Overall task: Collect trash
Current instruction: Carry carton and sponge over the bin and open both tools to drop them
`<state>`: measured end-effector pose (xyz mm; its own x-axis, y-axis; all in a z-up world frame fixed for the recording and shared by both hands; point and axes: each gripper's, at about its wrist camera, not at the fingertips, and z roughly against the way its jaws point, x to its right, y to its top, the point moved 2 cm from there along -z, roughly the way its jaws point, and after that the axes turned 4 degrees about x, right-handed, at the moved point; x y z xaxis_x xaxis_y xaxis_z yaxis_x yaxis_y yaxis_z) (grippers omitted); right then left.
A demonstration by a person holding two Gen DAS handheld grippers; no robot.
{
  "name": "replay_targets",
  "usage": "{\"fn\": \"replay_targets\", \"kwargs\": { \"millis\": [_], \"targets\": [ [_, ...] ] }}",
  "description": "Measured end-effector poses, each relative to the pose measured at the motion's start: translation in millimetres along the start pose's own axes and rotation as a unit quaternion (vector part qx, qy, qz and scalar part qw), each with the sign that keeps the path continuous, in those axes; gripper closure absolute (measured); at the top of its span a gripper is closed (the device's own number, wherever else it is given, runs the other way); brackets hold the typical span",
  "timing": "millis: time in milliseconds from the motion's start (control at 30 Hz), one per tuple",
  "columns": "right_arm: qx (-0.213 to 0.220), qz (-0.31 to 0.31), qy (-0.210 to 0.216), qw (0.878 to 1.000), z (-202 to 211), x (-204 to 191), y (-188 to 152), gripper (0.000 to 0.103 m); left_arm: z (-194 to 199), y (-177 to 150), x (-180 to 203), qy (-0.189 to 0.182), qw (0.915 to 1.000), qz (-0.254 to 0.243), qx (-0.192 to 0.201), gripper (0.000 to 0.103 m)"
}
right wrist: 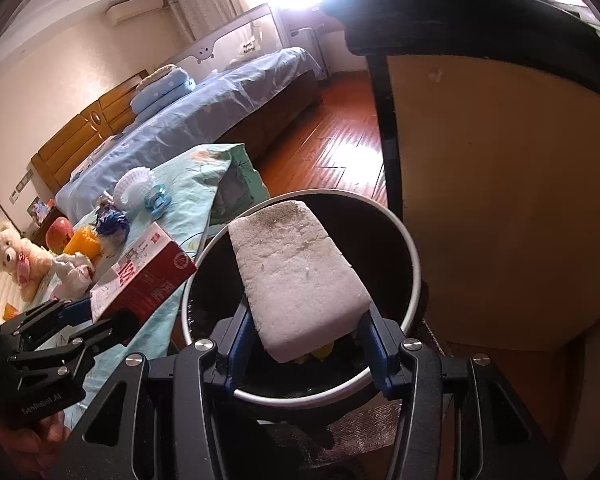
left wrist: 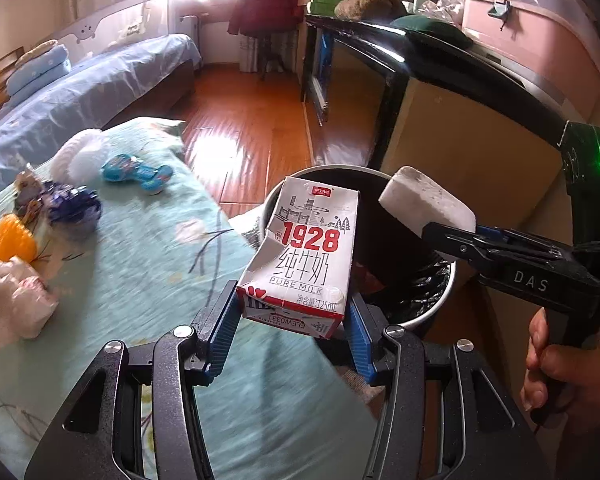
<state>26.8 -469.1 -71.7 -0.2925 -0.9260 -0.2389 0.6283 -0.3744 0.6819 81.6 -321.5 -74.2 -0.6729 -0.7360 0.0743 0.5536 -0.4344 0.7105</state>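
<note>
Sunlight fell across the wooden floor (left wrist: 244,128) and the teal bedspread (left wrist: 148,248), where wrappers and a plastic bag (left wrist: 14,294) lay scattered. Beside the bed, the left gripper (left wrist: 294,320) pinched a dented milk carton (left wrist: 304,248) by its base, tilted over the rim of the black-lined trash bin (right wrist: 414,280). From the right, the right gripper (right wrist: 306,340), gripped in a fist, clamped a white foam block (right wrist: 296,276) level above the bin's opening.
</note>
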Motion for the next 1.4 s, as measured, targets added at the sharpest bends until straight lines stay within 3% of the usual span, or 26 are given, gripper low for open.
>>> {"fn": "replay_targets", "kwargs": {
  "millis": [600,800,867,933,1033,1400],
  "targets": [
    [-0.018,-0.008,0.000,1.000,-18,17,12,0.052,-41,19,13,-0.007,0.9996,-0.006,-0.026,0.054],
    [-0.025,-0.021,0.004,0.999,-23,21,16,0.045,-45,21,12,-0.006,0.9995,-0.002,-0.031,0.053],
    [-0.026,-0.030,0.007,0.999,-23,24,17,0.044,-46,21,12,-0.005,0.9995,0.001,-0.032,0.040],
    [-0.026,-0.034,0.008,0.999,-22,25,18,0.037,-42,19,8,-0.001,0.9997,0.007,-0.025,0.033],
    [-0.021,-0.033,0.010,0.999,-17,22,17,0.035,-33,13,1,0.001,0.9996,0.019,-0.018,0.028],
    [-0.018,-0.006,0.042,0.999,-11,-22,8,0.026,20,-26,-57,0.040,0.9951,0.090,0.010,0.027]
  ]
}}
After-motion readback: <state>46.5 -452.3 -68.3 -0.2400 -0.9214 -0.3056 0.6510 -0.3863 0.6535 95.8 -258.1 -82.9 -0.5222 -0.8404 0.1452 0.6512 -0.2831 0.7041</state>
